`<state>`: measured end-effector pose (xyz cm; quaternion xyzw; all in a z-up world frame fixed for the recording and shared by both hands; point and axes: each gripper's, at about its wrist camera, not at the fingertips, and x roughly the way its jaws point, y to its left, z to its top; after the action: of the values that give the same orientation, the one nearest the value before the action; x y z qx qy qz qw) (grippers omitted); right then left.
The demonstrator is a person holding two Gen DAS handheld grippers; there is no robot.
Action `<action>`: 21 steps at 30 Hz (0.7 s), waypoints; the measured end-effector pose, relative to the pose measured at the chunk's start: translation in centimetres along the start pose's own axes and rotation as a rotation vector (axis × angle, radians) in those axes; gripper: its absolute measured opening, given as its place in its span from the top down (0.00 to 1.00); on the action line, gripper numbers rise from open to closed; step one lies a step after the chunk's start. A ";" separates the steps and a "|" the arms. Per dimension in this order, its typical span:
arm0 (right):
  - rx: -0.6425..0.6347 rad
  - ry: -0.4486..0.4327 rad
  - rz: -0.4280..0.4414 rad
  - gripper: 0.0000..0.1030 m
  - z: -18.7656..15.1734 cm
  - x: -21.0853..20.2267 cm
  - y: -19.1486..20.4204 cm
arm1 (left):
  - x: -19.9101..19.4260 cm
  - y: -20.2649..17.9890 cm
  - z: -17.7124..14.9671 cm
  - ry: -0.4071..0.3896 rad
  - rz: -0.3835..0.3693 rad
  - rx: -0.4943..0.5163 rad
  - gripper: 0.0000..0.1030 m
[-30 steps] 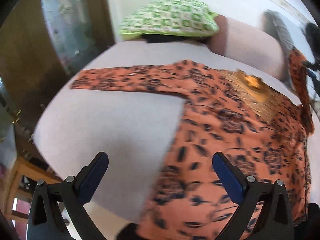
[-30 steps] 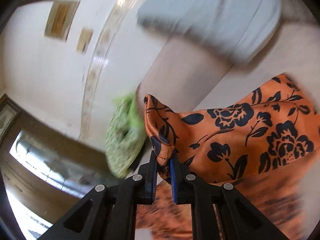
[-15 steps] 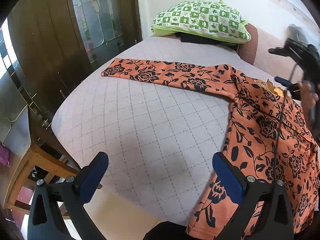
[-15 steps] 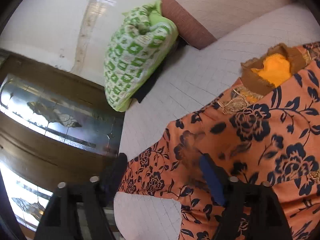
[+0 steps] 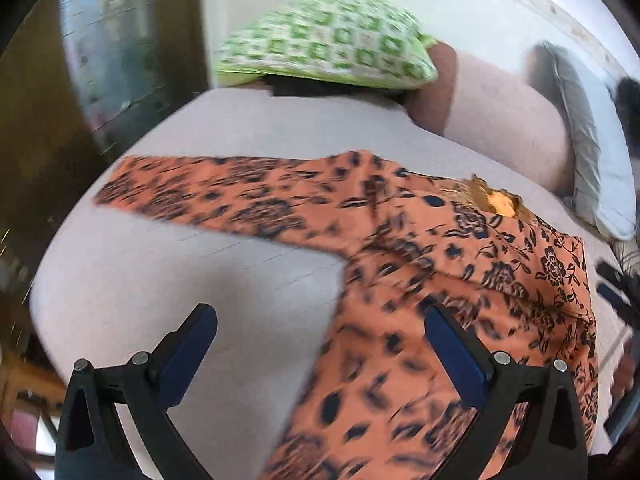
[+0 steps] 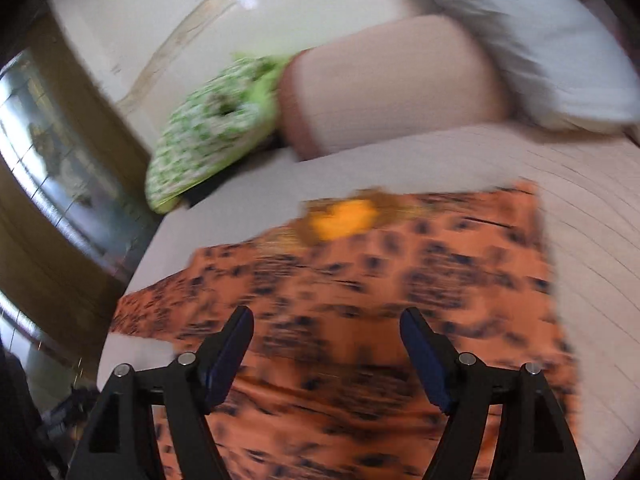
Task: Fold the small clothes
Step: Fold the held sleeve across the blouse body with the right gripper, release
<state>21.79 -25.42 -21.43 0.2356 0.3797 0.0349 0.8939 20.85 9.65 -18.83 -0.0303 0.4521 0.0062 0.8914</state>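
Observation:
An orange top with a dark flower print [image 5: 460,280] lies flat on the pale quilted bed [image 5: 180,272]. One long sleeve [image 5: 220,196] stretches out to the left, and the other lies folded in over the body. Its yellow neckline [image 6: 344,216] points toward the pillows. My left gripper [image 5: 322,320] hovers open over the top's left side edge, nothing between its fingers. In the right wrist view the top [image 6: 380,280] fills the foreground, and my right gripper [image 6: 328,316] hangs open above it, holding nothing. Both views are blurred by motion.
At the head of the bed lie a green checked pillow [image 5: 328,44], a pinkish-brown bolster [image 5: 508,120] and a grey-white pillow [image 5: 592,152]. A dark wooden door with glass panes [image 5: 40,140] stands close to the bed's left edge, where the mattress drops off.
My right gripper let go of the sleeve end it was pinching; that sleeve now lies across the top. The right gripper rolled upright and drew back. The left view swung left, then back.

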 end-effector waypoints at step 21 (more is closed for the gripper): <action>0.132 0.005 -0.023 0.34 -1.0 1.6 -12.9 | 14.2 -7.1 5.0 0.231 0.180 0.062 0.00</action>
<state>20.73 -36.10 -28.83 0.2896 0.3859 0.0000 0.8759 33.52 2.64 -27.02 0.0374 0.5526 0.0686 0.8298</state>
